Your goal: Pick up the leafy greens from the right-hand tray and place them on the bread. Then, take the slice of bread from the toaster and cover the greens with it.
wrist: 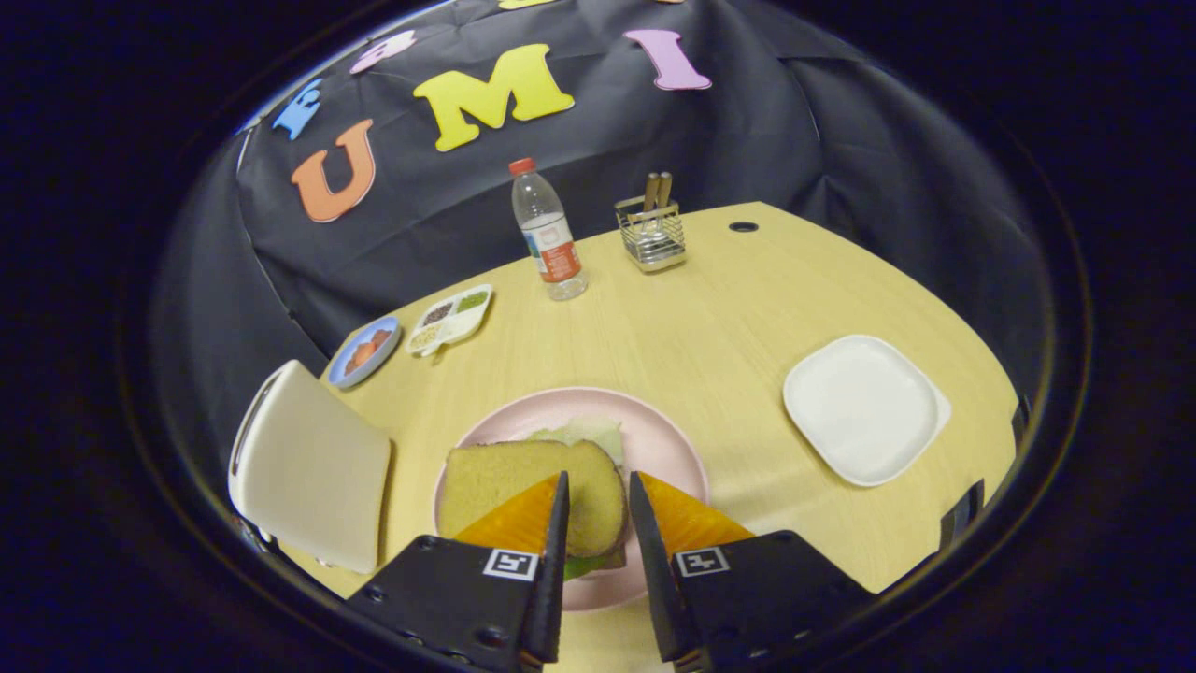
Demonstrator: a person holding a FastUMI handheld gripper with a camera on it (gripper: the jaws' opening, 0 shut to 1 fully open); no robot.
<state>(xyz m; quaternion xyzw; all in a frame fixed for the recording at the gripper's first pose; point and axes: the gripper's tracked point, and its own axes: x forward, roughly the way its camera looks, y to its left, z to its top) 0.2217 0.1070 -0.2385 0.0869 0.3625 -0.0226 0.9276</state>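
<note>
A slice of bread (505, 481) lies flat on the pink plate (668, 439). Pale leafy greens (589, 432) stick out from under its far edge, and a darker green bit (584, 565) pokes out at its near edge. My gripper (598, 479) hovers over the near right part of the slice. Its fingers stand a little apart and open; the bread shows in the gap, and neither finger presses on it. The white toaster (308, 467) stands just left of the plate. The white square tray (864, 408) to the right holds nothing.
Beyond the plate on the wooden table (710, 318) stand a water bottle (551, 234) and a wire utensil holder (651, 234). A small blue dish (364, 350) and a divided condiment tray (450, 318) lie at the far left, behind the toaster.
</note>
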